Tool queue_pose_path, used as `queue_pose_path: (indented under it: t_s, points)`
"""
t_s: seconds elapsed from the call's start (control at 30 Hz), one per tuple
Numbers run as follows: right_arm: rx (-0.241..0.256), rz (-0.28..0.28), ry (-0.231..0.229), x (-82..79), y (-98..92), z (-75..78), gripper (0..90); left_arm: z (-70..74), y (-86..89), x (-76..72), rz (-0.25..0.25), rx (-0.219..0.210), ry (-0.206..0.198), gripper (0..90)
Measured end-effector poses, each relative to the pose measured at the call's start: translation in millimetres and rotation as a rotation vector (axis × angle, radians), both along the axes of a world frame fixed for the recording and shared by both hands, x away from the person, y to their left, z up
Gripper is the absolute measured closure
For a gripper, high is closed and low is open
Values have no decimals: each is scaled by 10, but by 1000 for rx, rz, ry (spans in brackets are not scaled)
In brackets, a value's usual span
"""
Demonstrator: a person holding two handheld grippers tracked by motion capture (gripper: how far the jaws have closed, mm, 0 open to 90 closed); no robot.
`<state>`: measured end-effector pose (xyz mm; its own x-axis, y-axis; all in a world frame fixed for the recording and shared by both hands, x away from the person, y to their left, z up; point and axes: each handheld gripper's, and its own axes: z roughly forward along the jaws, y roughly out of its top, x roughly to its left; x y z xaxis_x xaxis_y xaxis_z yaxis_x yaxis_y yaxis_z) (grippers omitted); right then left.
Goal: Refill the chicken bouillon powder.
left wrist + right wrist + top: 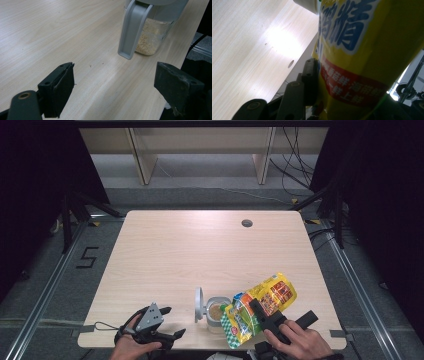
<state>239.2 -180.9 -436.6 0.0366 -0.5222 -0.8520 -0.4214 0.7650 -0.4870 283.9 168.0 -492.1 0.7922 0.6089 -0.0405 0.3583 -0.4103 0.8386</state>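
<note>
Table (pixel 200 250): yellow bag (pixel 260 307) clamped in right tongs (pixel 264 317).

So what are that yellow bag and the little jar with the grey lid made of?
The bag, held in the right gripper, looks like glossy printed plastic film: it crinkles and catches the light. The jar seems to be clear plastic or glass, since the pale grains show through its wall. Its lid and the handle look like matte grey plastic.
</note>
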Motion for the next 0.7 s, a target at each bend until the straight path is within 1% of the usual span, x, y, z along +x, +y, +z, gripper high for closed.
queue_pose_path:
  t_s: [0.03, 0.07, 0.13, 0.17, 0.2, 0.33, 0.37, 0.4, 0.43, 0.47, 0.5, 0.57, 0.6, 0.63, 0.67, 0.7]
  points:
    - [38, -8, 16, -6, -12, -21, 674, 1, 1, 2, -2, 2, -1, 160]
    - [37, 3, 14, 4, -6, -18, 674, -3, -3, -4, 6, -5, 6, 160]
    - [36, 1, 15, 5, -8, -16, 674, -2, -1, -5, 6, -5, 7, 160]
    - [9, -2, 3, 3, -6, 3, 674, -1, -1, -3, 5, -4, 7, 160]
    - [43, 1, 19, 9, -13, -18, 674, -2, -2, -3, 6, -6, 7, 160]
    - [37, 0, 10, 4, -16, -18, 675, -2, -2, -3, 5, -5, 7, 160]
    - [38, -9, 3, -5, -20, -21, 675, -3, -4, -3, 7, -6, 7, 160]
    - [-8, -8, -17, -5, -6, 2, 675, -4, -2, -3, 5, -4, 6, 160]
    - [-20, -15, -16, -9, -2, 0, 675, -5, -4, -4, 5, -6, 6, 160]
    - [8, -5, -17, -10, -1, -26, 675, -4, -3, -3, 5, -4, 7, 159]
    - [-27, -5, -30, -21, 12, -14, 675, -4, -5, -2, 6, -7, 8, 160]
    - [-19, 5, -19, -26, 28, -24, 676, -5, -3, 0, 0, -2, 3, 160]
    - [-20, 7, -16, -29, 33, -24, 676, -11, -6, 0, 1, -11, -1, 160]
    - [-17, -1, -12, -36, 28, -28, 676, -2, -2, -2, 2, -3, 3, 160]
    - [-19, 12, -17, -24, 32, -23, 677, -2, -2, -3, 5, -5, 7, 160]
    - [-16, 11, -17, -21, 27, -22, 682, -4, -3, -3, 7, -7, 8, 160]
